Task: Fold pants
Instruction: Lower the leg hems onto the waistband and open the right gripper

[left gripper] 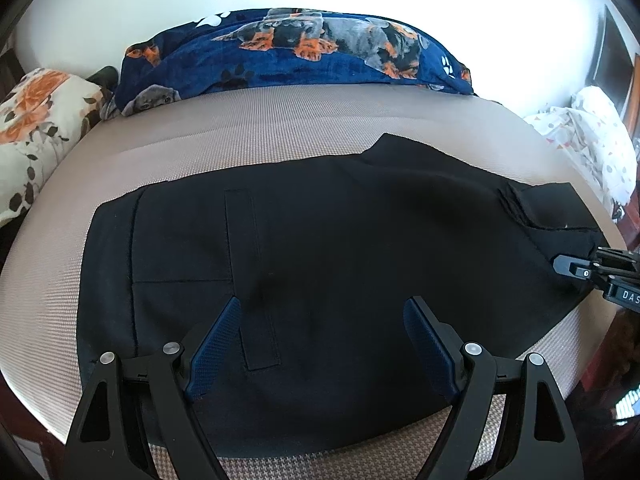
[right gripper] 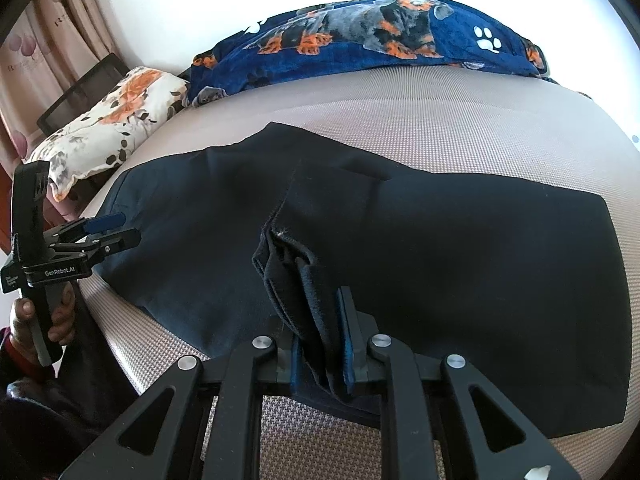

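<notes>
Pants (left gripper: 320,248) — black, flat on bed (left gripper: 280,132), long axis left-right. My right gripper (right gripper: 320,336): jaws pinching bunched hem layers at near edge. My left gripper (left gripper: 320,344): jaws spread, over waist end — free for the fold.

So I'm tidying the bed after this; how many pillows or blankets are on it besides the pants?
2: a floral pillow at the far left and a navy dog-print blanket along the far edge. Others may be hidden.
</notes>
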Demonstrator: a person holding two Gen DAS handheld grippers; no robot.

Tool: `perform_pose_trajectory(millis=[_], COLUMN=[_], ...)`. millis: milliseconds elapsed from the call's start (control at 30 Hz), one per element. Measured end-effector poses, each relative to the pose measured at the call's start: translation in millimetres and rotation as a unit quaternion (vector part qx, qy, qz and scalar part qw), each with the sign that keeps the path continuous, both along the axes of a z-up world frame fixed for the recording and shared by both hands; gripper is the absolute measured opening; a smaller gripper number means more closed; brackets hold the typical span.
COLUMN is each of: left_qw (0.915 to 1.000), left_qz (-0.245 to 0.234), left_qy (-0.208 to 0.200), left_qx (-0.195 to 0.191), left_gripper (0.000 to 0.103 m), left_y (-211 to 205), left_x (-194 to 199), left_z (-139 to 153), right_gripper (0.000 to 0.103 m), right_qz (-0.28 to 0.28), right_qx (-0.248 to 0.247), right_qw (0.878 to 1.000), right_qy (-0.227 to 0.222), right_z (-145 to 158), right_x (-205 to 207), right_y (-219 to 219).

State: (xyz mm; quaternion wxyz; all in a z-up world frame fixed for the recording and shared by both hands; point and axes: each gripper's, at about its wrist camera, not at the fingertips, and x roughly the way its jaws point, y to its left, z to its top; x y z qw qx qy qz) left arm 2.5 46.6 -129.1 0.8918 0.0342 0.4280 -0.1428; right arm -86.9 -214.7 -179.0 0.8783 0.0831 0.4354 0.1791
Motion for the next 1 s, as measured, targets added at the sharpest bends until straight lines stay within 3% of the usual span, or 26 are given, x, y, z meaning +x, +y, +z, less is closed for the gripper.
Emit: perform_pose_trajectory(millis=[1000], left_qw=[0.9999], left_qz=[-0.001], left_qy=[0.002], left_qx=[0.014], left_gripper=[0.084], left_y=[-2.6], left_x=[1.2], left_z=[-4.1], right_gripper=[0.019], right_qz=[0.011], right_qx=[-0.013], right_qw=[1.0], right_qy=[-0.006], right_z=[0.9], right_x=[-1.0], right_y=[9.7])
